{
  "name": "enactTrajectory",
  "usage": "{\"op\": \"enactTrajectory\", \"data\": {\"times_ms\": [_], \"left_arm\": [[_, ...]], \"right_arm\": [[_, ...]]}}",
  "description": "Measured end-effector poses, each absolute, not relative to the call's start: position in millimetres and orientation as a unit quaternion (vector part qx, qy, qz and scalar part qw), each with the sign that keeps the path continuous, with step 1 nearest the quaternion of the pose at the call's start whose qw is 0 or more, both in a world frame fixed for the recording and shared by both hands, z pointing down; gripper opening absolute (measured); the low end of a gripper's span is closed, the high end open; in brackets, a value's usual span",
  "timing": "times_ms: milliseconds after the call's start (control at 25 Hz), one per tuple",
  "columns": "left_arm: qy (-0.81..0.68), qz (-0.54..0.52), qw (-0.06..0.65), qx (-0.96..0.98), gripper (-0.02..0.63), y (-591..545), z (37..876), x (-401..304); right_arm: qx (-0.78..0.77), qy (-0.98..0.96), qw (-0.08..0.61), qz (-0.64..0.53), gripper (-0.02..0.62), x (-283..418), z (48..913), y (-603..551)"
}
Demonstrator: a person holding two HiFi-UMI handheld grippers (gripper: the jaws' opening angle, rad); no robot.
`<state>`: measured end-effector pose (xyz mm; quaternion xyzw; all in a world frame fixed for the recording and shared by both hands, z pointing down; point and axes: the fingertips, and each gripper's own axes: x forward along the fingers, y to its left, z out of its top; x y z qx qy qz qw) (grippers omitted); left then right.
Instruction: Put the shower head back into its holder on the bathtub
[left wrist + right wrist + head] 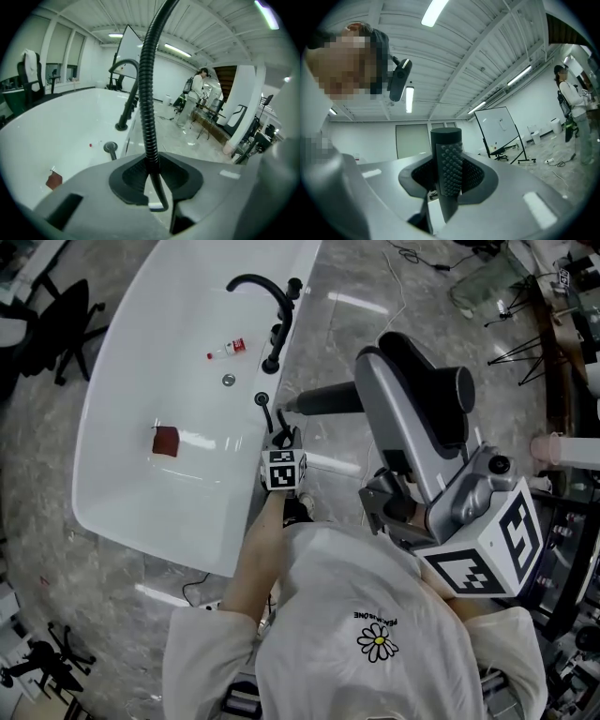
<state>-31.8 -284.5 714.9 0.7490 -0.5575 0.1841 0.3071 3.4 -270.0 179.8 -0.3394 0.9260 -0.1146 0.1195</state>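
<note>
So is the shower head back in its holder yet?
Out. The right claw is clamped on the shower head, held beside the bathtub; the left claw grips its hose.

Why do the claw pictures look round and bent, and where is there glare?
Left gripper view: wide-angle lens bows the bathtub, the near hose looms, corners black. Right gripper view: same bulge round the shower head; ceiling light blows out. Head view: light streaks on the glossy floor.

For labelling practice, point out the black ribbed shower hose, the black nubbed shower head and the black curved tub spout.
Black ribbed shower hose (147, 93): left gripper view, mid-length.
Black nubbed shower head (449, 173): right gripper view, nubbed face.
Black curved tub spout (253, 278): head view, arch top.
</note>
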Motion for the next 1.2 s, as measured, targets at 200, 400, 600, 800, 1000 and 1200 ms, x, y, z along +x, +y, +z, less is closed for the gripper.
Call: {"op": "enactTrajectory", "data": {"times_ms": [200,400,600,800,1000,1200], "left_arm": [[-0.631,0.143,0.196,0.737,0.063,-349,625,-103],[-0.678,0.106,0.066,0.724,0.057,-393,500,-168],[-0.704,0.048,-0.048,0.707,0.055,-398,375,-204],[-0.693,-0.011,-0.149,0.705,0.055,-398,270,-193],[-0.656,-0.054,-0.208,0.723,0.055,-402,208,-164],[-0.620,-0.078,-0.209,0.753,0.055,-406,206,-125]], "right_arm": [[-0.329,0.921,0.176,-0.110,0.110,21,152,-268],[-0.346,0.913,0.207,-0.059,0.110,46,122,-261],[-0.343,0.906,0.243,-0.050,0.110,58,104,-251],[-0.339,0.902,0.260,-0.055,0.110,63,100,-246],[-0.336,0.898,0.278,-0.055,0.110,64,103,-241],[-0.359,0.889,0.279,-0.049,0.110,74,108,-245]]}}
